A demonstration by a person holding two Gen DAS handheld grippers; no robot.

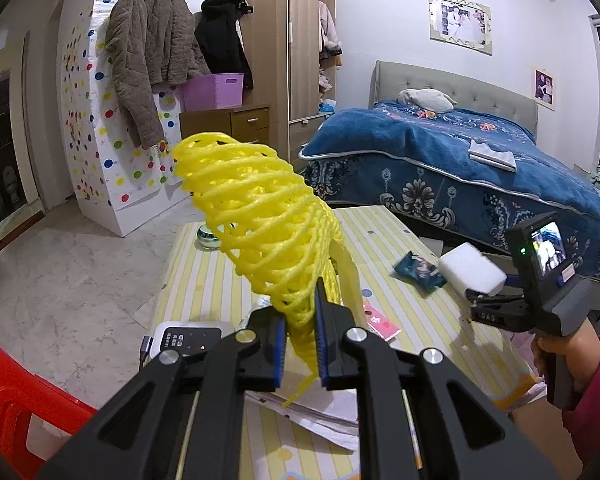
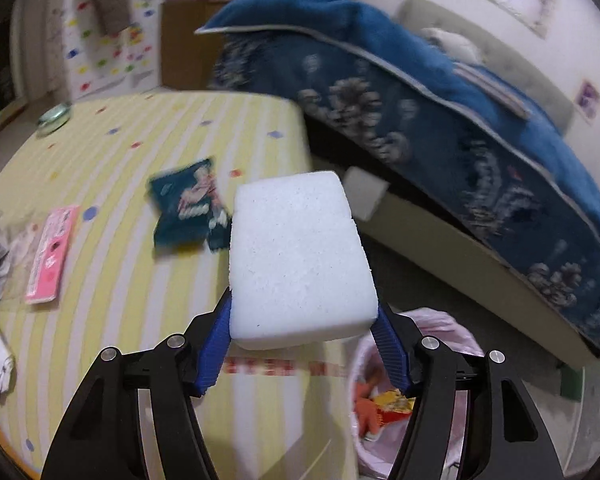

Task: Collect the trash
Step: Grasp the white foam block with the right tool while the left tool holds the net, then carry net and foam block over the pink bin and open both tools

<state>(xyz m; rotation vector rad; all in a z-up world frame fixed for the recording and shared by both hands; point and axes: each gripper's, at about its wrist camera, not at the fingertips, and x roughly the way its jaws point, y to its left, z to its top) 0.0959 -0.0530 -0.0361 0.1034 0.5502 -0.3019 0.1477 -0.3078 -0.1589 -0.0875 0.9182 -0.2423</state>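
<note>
1. blue-padded fingers of the right gripper sit at the bottom centre of the right wrist view, clamped on the near end of a white foam block; the block juts forward and up from the pads.
2. left gripper, at the bottom centre of the left wrist view, has its jaws nearly together, pinching the lower end of a yellow foam net sleeve that rises toward the upper left.
3. both pieces look very light and soft; the block should dent under pressure and is best held across its short sides, the netting crushes easily and can be pinched anywhere.
4. beyond the block, a teal snack wrapper and a pink card lie on the striped tablecloth; their print is too blurred to read.
5. lower right, a pink-lined trash bin stands just beside the table, already holding scraps.
6. red letters along the cloth's edge are unreadable; "das" shows on the right gripper in the left wrist view.
</note>
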